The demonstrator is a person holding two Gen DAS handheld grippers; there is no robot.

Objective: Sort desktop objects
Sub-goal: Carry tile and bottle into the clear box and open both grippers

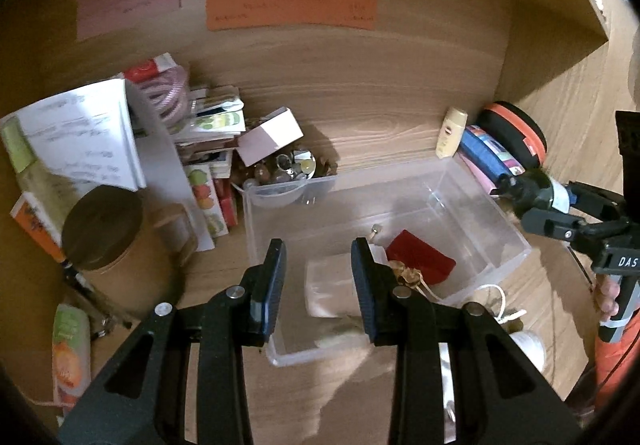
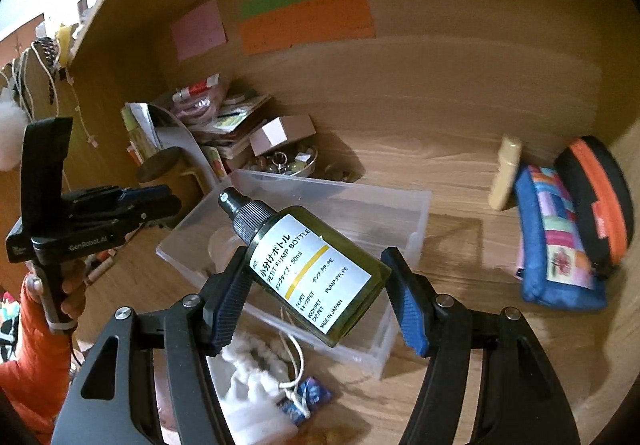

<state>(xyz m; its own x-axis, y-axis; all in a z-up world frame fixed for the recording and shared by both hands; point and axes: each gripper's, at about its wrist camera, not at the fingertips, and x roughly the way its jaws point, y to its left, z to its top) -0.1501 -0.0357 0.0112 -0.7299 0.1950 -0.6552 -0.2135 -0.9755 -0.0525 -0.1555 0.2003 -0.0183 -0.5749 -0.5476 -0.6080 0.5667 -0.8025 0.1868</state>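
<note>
Pump bottle [image 2: 316,269] hides clear box [image 2: 400,213] floor — contents unclear.

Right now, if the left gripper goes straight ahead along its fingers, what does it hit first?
Likely the clear plastic bin. The left gripper, open and empty, points down into it, so it would probably meet the translucent packet on the bin floor first. Depth is uncertain.

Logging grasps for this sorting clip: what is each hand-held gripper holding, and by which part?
The right hand-held gripper holds the green pump bottle across its labelled body, nozzle pointing away. The left hand-held gripper is open and holds nothing.
</note>
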